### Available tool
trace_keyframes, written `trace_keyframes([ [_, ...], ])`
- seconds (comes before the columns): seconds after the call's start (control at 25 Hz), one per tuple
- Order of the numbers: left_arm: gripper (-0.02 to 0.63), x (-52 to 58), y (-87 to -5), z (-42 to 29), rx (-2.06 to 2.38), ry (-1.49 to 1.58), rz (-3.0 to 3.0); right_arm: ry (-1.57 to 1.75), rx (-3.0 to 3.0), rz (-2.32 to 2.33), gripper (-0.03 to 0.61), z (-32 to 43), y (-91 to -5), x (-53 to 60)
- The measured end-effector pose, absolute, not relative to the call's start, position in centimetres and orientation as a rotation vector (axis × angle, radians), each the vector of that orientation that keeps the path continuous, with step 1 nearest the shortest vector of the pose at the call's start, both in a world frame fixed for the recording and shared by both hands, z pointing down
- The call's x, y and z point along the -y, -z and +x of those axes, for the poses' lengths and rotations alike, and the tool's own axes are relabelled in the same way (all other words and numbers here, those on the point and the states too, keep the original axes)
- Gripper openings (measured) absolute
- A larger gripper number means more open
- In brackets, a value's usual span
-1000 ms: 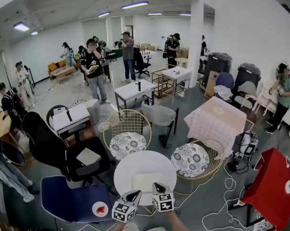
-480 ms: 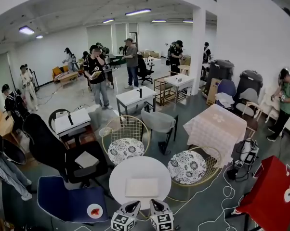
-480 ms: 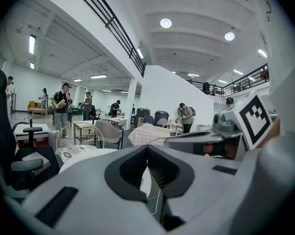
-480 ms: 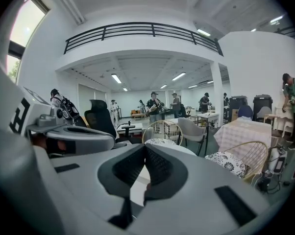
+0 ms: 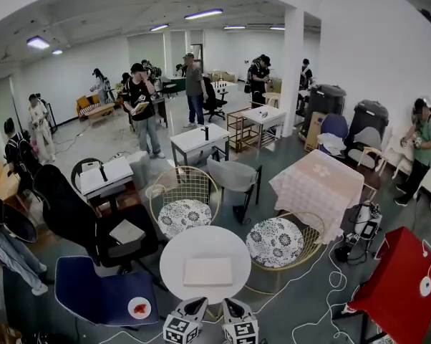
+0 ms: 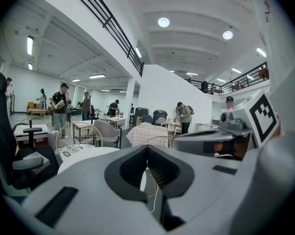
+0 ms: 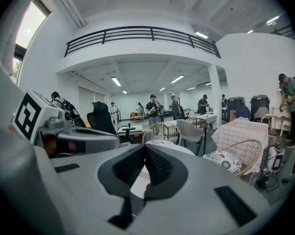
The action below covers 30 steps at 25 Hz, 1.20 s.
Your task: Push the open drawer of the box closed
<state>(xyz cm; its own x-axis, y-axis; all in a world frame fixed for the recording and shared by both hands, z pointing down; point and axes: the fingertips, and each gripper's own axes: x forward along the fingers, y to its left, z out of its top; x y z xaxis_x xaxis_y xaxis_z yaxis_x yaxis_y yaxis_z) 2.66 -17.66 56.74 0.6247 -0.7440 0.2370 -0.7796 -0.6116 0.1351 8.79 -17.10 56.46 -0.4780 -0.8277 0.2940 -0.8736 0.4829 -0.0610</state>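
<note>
A flat cream box (image 5: 207,271) lies on the round white table (image 5: 180,253), a little ahead of both grippers. I cannot make out its drawer from here. My left gripper (image 5: 198,304) and right gripper (image 5: 230,305) hang side by side at the near edge of the table, apart from the box, their marker cubes at the bottom of the head view. In the left gripper view the left gripper (image 6: 147,149) has its jaws together with nothing held. The right gripper (image 7: 145,149) is likewise shut and empty in its own view.
Two wire chairs with patterned cushions (image 5: 185,216) (image 5: 275,241) stand behind the table. A blue chair (image 5: 101,292) holding a small plate (image 5: 139,308) is at the left, a black office chair (image 5: 94,224) beyond it. A red-covered table (image 5: 405,285) and floor cables (image 5: 323,299) lie right. Several people stand farther back.
The head view has shifted: the table and box now sit a little farther left and lower, and both grippers show lower in the frame. Both stay shut.
</note>
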Motion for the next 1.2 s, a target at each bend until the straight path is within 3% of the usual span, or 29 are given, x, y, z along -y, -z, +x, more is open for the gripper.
trace_keyframes([
  [0.6,0.012,7.0,-57.2,-3.8,1.246,-0.190,2.643,-0.285,2.487,1.504,0.015,3.1,-57.8,6.2],
  [1.2,0.012,-1.8,-58.6,-4.9,1.205,-0.180,2.637,-0.282,2.452,1.549,0.015,2.1,-58.8,-2.6],
])
